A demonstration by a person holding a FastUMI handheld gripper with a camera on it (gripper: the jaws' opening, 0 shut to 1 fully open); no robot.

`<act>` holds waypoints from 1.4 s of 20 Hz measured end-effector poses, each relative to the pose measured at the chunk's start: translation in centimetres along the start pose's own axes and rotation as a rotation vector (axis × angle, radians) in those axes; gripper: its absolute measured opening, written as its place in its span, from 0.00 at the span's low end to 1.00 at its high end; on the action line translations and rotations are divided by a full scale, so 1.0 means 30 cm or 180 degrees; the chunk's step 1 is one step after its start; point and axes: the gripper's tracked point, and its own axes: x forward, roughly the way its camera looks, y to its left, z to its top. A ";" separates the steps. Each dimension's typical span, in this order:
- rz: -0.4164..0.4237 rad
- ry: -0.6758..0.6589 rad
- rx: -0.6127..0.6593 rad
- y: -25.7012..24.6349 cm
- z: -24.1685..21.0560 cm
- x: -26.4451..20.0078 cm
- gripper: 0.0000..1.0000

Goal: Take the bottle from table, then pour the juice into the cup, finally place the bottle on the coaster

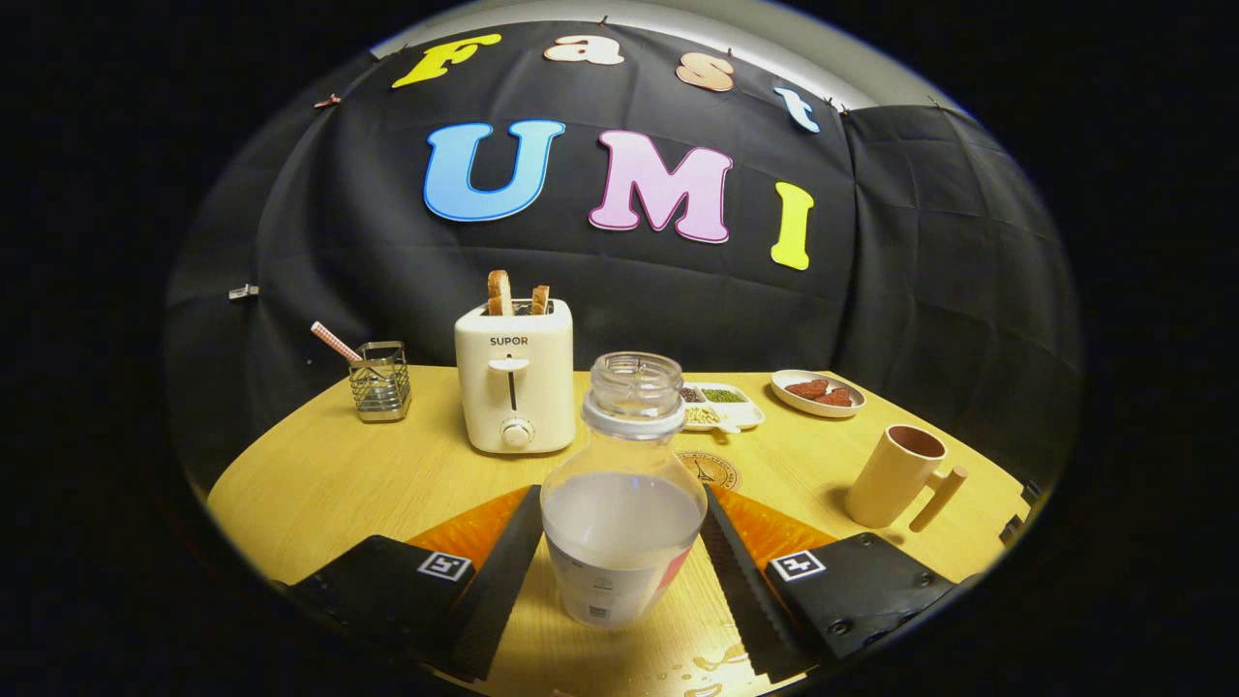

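A clear plastic bottle (622, 523) without a cap, about half full of pale juice, stands upright between my fingers. My gripper (622, 499) is closed on it, with a finger touching its widest part on each side. Its base looks to rest on the wooden table (319, 474). The round coaster (714, 470) lies flat just beyond the bottle. A beige cup (895, 476) with a wooden handle stands further off, ahead of the right finger.
A white toaster (515, 387) with two slices of toast stands beyond the left finger, with a wire holder (379, 380) to its left. A divided snack dish (721, 405) and a small plate (818, 392) sit at the back. Drops of liquid (716, 663) lie near the right finger.
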 end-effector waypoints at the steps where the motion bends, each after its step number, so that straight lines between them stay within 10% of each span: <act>1: -0.0008 -0.0011 -0.0028 0.002 -0.002 0.001 0.94; 3: -0.0045 -0.0017 -0.0037 0.001 -0.002 0.004 0.81; 28: 0.0284 0.0074 0.0518 -0.163 0.203 -0.057 0.69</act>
